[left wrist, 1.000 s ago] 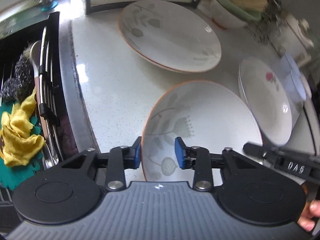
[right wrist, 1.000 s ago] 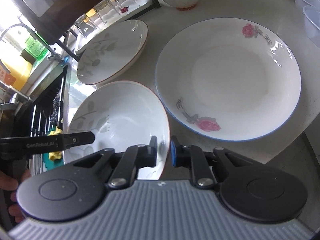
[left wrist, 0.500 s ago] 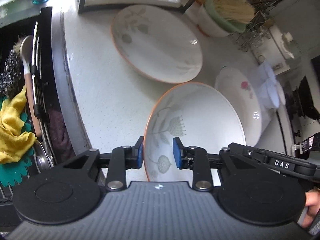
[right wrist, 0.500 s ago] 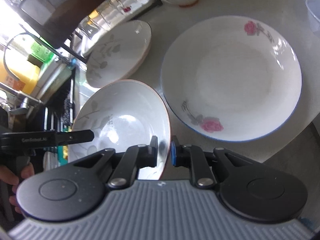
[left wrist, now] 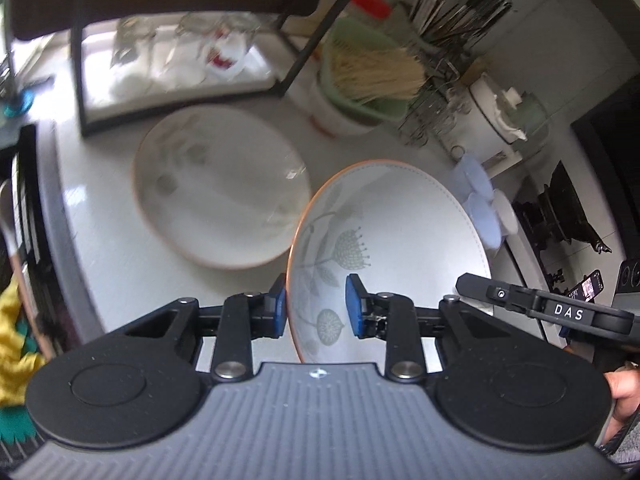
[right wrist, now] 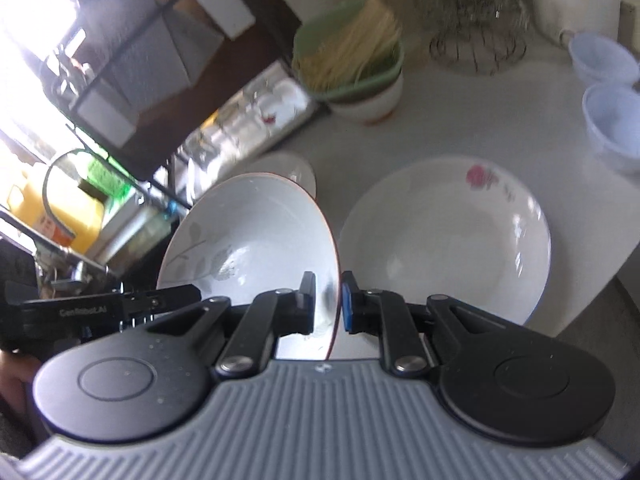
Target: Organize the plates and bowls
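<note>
plate with an orange rim and grey leaf print [left wrist: 392, 240] is hanging above the white counter [left wrist: 104, 248], tilted, with both grippers gripping it on opposite edges. left gripper [left wrist: 316, 306] is straddling the plate's near-left rim, its blue pads [left wrist: 280, 308] standing narrowly apart with the rim between them; the outer pad is lying against the rim, while contact at the inner pad cannot be told for certain. right gripper [right wrist: 326, 306] is pinching the plate's [right wrist: 256, 240] opposite rim, its jaws being almost fully closed with the thin edge caught between them. in the left wrist view the right gripper's black finger marked "das" is reaching in from the right edge, with part of a hand [left wrist: 620, 392] behind it.

a second orange-rimmed plate [left wrist: 220, 188] is lying flat on the counter, just left of and behind the lifted one. a rose-patterned plate [right wrist: 444, 236] is resting on the counter to the right of the lifted plate. behind these, a green bowl holding pale noodle-like strands [right wrist: 352, 60] is sitting in a white bowl, and two pale blue bowls [right wrist: 608, 88] are standing near the far right. a yellow cloth [left wrist: 12, 340] is lying at the left edge by the sink.
</note>
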`<state>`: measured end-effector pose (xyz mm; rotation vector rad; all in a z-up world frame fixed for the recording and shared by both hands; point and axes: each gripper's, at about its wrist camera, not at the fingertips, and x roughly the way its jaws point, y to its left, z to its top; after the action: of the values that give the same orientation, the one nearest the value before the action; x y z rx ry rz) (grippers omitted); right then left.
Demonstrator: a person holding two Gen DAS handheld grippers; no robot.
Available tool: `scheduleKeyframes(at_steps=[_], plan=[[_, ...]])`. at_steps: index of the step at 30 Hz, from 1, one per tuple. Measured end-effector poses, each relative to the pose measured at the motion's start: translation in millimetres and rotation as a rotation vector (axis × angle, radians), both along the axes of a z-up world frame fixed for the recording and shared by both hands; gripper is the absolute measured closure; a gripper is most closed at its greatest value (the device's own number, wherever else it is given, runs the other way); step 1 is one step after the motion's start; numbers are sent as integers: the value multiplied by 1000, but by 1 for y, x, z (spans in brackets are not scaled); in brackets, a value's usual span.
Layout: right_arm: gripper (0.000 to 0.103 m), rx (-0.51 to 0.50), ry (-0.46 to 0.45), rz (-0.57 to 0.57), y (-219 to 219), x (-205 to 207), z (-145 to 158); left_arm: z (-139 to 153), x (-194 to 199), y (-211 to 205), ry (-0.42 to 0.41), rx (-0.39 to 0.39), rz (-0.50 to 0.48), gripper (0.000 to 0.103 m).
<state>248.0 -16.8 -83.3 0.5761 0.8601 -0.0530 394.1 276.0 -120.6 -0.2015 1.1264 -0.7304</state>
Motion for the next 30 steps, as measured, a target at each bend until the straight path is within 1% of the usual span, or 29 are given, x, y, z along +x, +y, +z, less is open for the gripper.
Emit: scheduleKeyframes(at_steps=[3, 7, 9, 14, 17, 19, 21, 24, 30], plan=[[87, -2, -13, 2, -17, 6, 0, 6, 5, -21, -27, 5, -2, 70], [87, 1, -7, 39, -48, 16, -7, 0, 10, -47, -10, 10, 40, 70], [87, 9, 8, 54, -62, 21, -11, -8, 13, -63, 6, 17, 50, 70], [87, -7, 46, 103, -89, 33, -27, -27, 15, -93, 49, 35, 89, 69], [87, -37, 78, 125, -102, 39, -39, -38, 13, -112, 55, 71, 104, 69], [87, -32, 105, 142, -109, 43, -49, -48, 12, -121, 77, 89, 127, 69], [87, -48, 133, 169, -113, 45, -59, -56, 9, -129, 87, 116, 132, 69], [87, -28, 156, 190, -118, 47, -70, -66, 5, -137, 100, 161, 142, 69], [86, -31, 168, 230, -119, 53, -84, -66, 6, -148, 77, 236, 159, 69]])
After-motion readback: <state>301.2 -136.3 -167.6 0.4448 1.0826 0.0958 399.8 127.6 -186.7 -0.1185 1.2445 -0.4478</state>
